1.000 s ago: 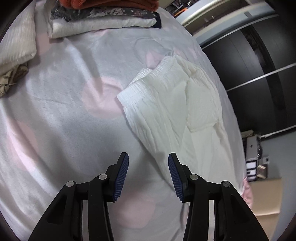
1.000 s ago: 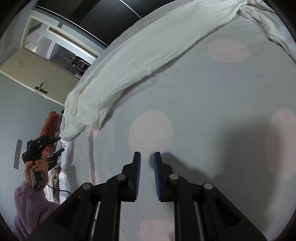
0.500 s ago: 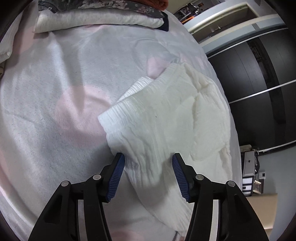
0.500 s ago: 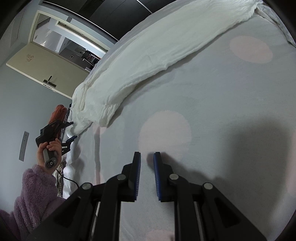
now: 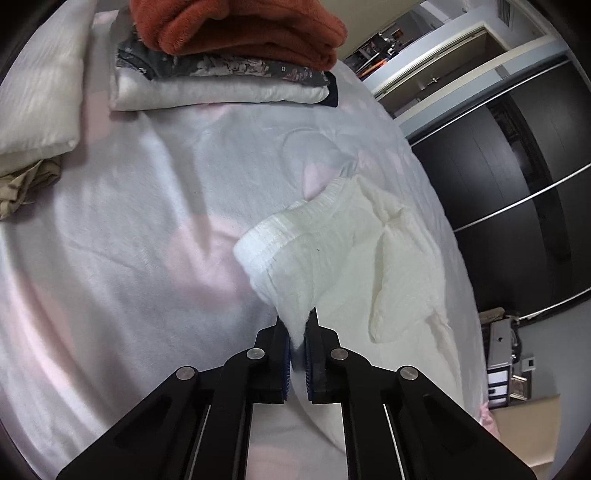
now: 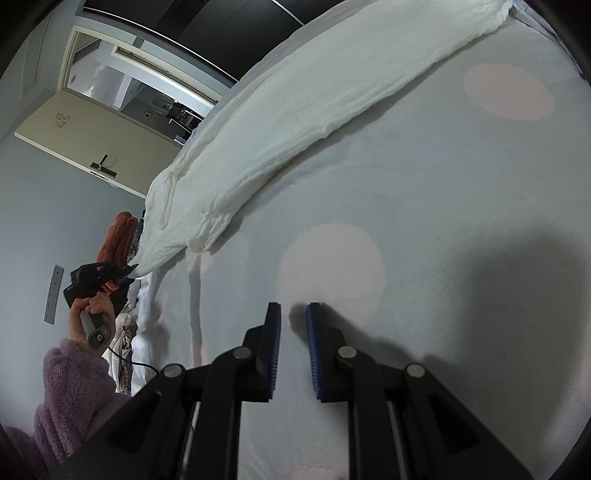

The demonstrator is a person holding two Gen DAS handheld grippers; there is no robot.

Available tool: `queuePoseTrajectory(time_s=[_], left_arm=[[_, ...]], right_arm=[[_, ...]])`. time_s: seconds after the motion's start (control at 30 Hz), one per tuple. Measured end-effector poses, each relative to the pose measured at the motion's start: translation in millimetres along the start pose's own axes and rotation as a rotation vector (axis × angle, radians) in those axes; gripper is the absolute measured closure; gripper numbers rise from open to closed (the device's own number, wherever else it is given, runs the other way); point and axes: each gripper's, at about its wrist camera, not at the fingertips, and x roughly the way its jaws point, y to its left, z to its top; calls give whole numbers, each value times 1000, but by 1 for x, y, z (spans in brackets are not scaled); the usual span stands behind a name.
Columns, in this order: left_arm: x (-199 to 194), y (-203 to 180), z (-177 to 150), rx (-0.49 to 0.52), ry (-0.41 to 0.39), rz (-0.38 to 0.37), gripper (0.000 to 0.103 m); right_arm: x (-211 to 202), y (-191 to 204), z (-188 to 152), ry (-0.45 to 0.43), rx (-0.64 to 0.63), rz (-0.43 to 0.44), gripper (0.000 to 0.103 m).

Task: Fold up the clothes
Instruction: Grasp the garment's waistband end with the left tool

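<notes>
A white crinkled garment (image 5: 354,258) lies on the bed near its right edge. My left gripper (image 5: 297,332) is shut on the garment's near edge, and the cloth rises from the bed to its pads. The ribbed hem (image 5: 273,232) hangs just beyond. In the right wrist view the same garment (image 6: 314,122) stretches long across the bed, and my left gripper (image 6: 123,271) pinches its end at the far left. My right gripper (image 6: 293,314) hovers over the bedsheet, its jaws a narrow gap apart with nothing between them.
A stack of folded clothes, rust-orange on top (image 5: 236,29), sits at the far end of the bed. A folded cream item (image 5: 37,96) and beige cloth (image 5: 26,184) lie at left. The pink-dotted sheet (image 5: 129,258) covers the bed. Dark wardrobe doors (image 5: 517,166) stand right.
My left gripper closed on the garment's edge and lifted it off the bed, pulling back. My right gripper stayed over the sheet with the same narrow gap.
</notes>
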Motion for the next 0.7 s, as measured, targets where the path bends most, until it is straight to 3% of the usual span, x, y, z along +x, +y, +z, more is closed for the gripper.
queuePoseTrajectory(time_s=[0.13,0.2,0.4,0.5,0.63,0.7], left_arm=[[-2,11,-4,-62,30,1,97],[-4,17,-10,-75,42,36,97],[24,16,-15,2,116,157,95],[32,23,-17,-35,136,147,91],[18,30,-14,-114,112,53,57],[4,28,-13,-108,67,40,52]], right_arm=[[-3,1,0,-8,1,-6,88],[-5,1,-1,-13,2,-12,88],[-14,2,-4,-30,19,-19,88],[-16,4,-6,-40,24,-15,88],[-19,6,-8,-53,31,-10,88],[-20,6,-9,-60,34,-7,88]])
